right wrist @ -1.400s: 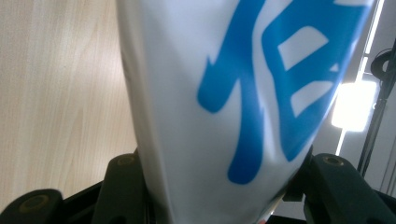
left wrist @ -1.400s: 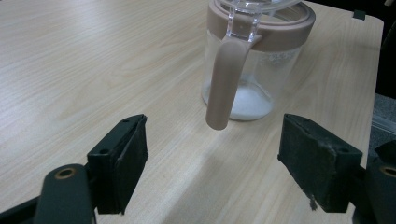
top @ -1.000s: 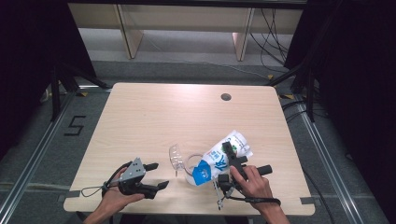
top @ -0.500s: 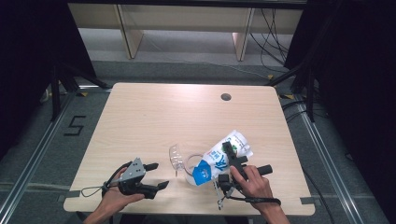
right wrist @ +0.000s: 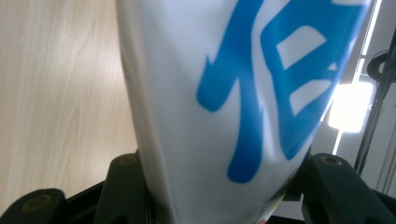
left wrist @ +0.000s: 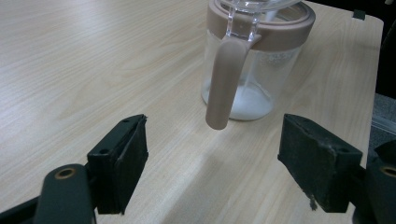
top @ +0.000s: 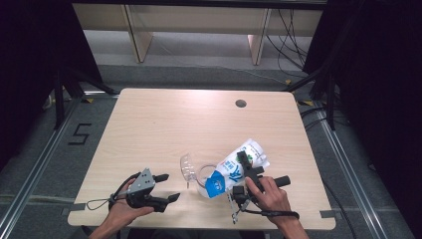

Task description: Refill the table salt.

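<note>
A white pouch with blue print (top: 230,168) hangs tilted, its blue lower end over a clear jug (top: 203,175). My right gripper (top: 242,174) is shut on the pouch's middle. In the right gripper view the pouch (right wrist: 233,93) sits pressed between both jaws of the right gripper (right wrist: 219,186). The jug (left wrist: 254,70) has a brown rim, a brown handle (left wrist: 224,84) and a little white powder at its bottom; its clear lid (top: 186,167) stands flipped up. My left gripper (top: 168,186) rests near the table's front left, open with nothing between its jaws. In its own view the left gripper (left wrist: 212,172) points at the jug's handle, a short way off.
The light wooden table (top: 164,124) has a round cable hole (top: 241,103) at the back right. Both hands are close to its front edge. Dark floor and shelf legs (top: 139,35) lie beyond the far side.
</note>
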The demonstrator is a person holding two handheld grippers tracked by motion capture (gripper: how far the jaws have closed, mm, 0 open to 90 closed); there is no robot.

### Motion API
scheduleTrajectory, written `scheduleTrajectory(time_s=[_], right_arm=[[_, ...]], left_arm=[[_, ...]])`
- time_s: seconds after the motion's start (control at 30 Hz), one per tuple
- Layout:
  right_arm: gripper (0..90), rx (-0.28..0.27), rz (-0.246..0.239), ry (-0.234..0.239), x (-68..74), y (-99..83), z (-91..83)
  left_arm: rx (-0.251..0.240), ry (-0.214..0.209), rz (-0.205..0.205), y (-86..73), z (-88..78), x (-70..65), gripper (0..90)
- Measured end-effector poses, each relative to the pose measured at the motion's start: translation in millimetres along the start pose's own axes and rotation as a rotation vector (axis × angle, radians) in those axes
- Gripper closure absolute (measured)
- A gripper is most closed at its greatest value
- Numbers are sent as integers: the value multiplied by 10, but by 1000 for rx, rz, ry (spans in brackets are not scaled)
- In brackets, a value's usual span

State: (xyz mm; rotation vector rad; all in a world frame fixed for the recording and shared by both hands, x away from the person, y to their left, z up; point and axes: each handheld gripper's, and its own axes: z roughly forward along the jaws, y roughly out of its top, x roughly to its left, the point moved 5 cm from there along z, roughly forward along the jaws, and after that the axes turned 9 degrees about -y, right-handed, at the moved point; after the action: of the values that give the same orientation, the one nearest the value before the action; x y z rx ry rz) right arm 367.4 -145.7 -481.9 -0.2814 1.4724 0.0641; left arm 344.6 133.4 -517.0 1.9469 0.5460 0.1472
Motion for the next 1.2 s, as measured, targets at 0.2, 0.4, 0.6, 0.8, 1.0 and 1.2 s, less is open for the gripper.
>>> scheduleTrajectory(time_s=[0.2,0.4,0.6,0.8,1.0,1.2], right_arm=[[518,-2,1,0,-2,0,1],[519,-4,0,1,-1,3,1],[519,-8,-1,-2,-5,3,3],[522,-12,-4,-7,-10,8,3],[522,-12,-8,-10,-14,5,3],[522,-4,-15,0,-13,3,-2]], left_arm=[[0,-1,0,0,0,0,233],[0,-1,0,0,0,0,233],[1,-1,-1,0,0,-1,233],[1,-1,1,0,-1,-1,233],[6,5,1,-2,-4,-1,233],[2,-2,1,-1,0,-1,233]])
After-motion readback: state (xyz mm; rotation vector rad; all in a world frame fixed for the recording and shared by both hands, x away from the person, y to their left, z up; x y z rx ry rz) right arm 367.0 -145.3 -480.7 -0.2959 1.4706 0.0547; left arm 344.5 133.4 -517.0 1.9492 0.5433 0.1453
